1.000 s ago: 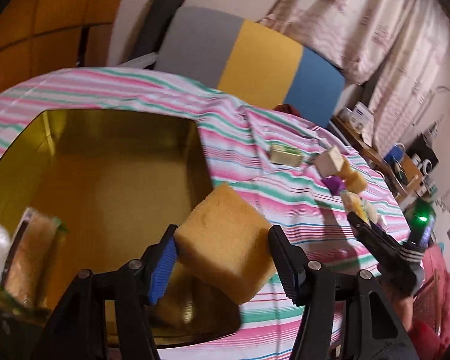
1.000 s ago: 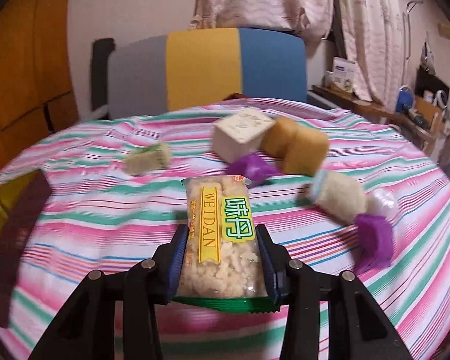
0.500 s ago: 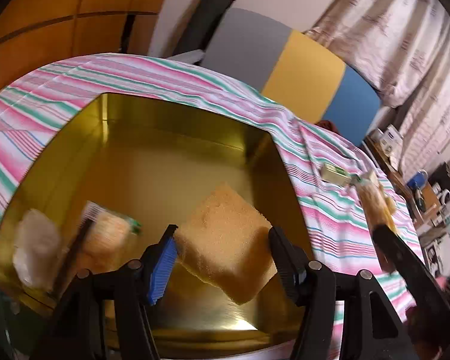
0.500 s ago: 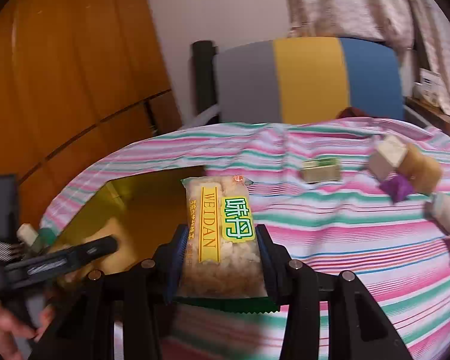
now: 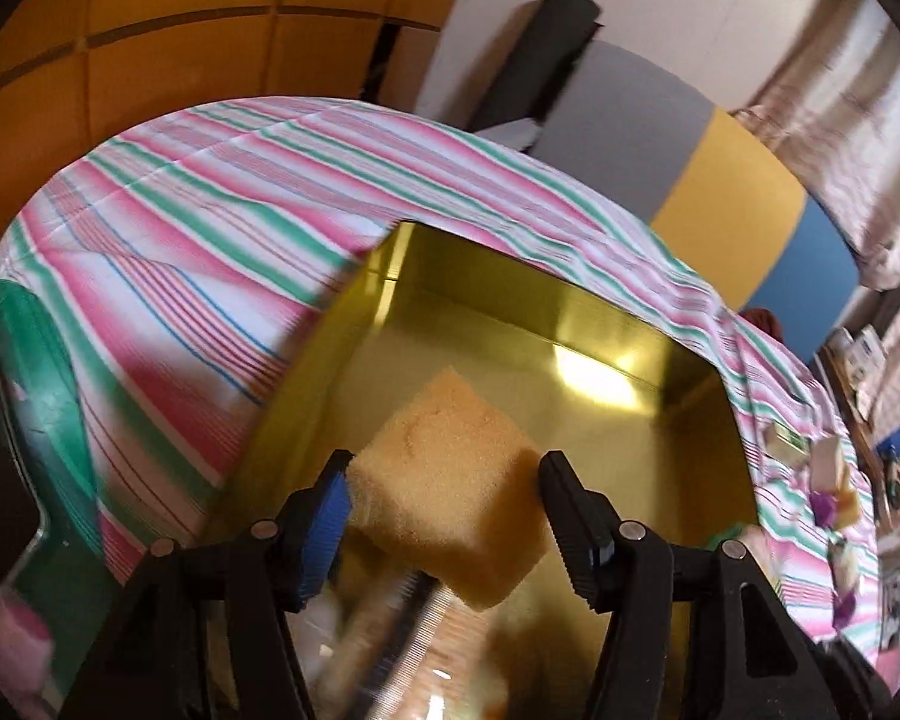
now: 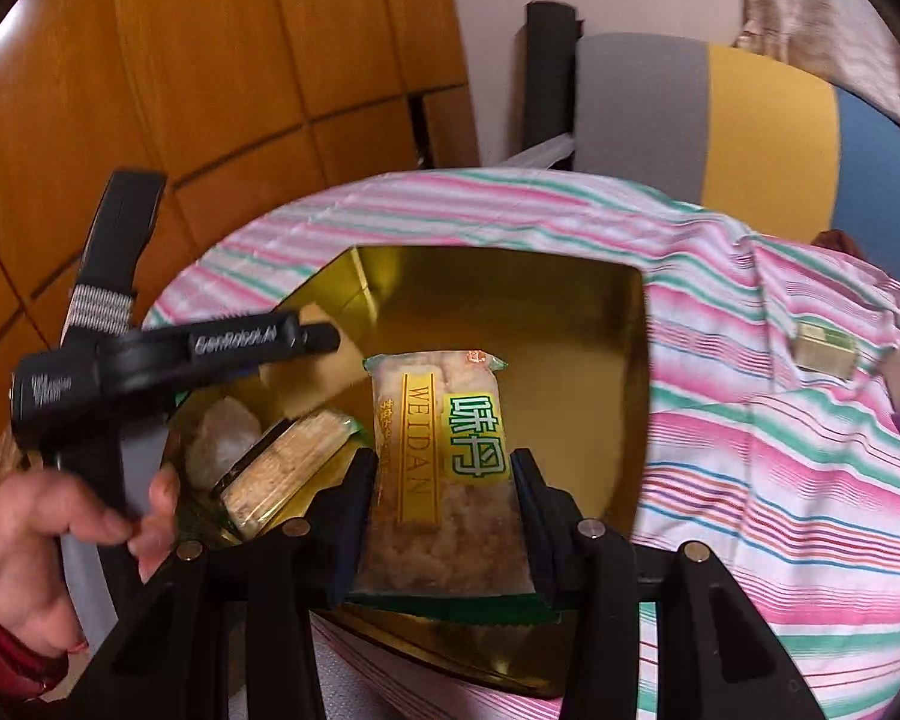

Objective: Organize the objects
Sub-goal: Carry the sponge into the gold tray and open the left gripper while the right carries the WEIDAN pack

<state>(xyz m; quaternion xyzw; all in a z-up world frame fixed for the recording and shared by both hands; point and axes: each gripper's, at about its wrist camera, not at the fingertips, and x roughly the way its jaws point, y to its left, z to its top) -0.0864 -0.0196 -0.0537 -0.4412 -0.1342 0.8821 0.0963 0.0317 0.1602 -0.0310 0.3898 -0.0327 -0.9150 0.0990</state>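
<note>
Over the gold tin (image 5: 510, 324) on the table (image 5: 168, 252), my left claw (image 5: 444, 504) pinches a sponge (image 5: 450, 480) and my right claw (image 6: 444, 504) a snack pack (image 6: 444, 456). I'd lower both near the floor, apart, before releasing. Pack reads "WEIDAN"; left rig reads "GenRobot.AI".

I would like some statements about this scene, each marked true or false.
1. The left tool grips a yellow sponge cube. True.
2. The right tool is empty. False: it holds a clear snack packet with a yellow label.
3. Both tools are over the gold metal tin. True.
4. The tin is empty. False: a wrapped snack bar already lies inside.
</note>
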